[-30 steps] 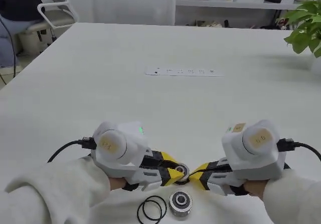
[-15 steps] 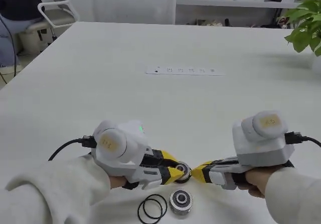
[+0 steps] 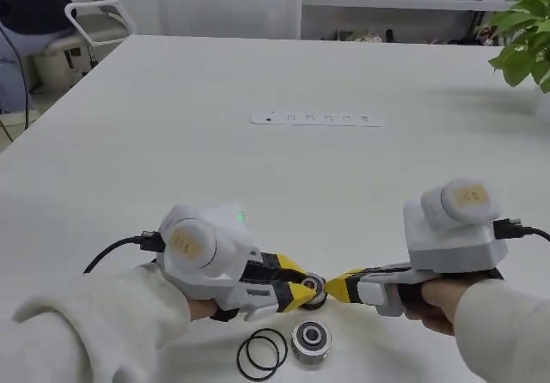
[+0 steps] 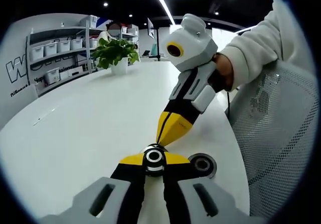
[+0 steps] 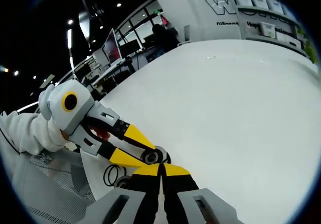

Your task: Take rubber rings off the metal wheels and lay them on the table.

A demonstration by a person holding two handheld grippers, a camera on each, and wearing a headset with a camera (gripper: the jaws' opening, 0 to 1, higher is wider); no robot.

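One metal wheel (image 3: 314, 286) is clamped in the left hand-held gripper (image 3: 302, 292) at lower centre. The right hand-held gripper (image 3: 335, 288), jaws pressed together at the wheel's rim, has rolled onto its side, likely peeling a ring off. Two rubber rings (image 3: 262, 353) lie on the bench (image 3: 258, 185) just below.

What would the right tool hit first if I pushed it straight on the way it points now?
The metal wheel clamped in the left tool. The right tool has its shut tips aimed straight at it and looks to be touching its rim, or nearly so; depth is hard to judge.
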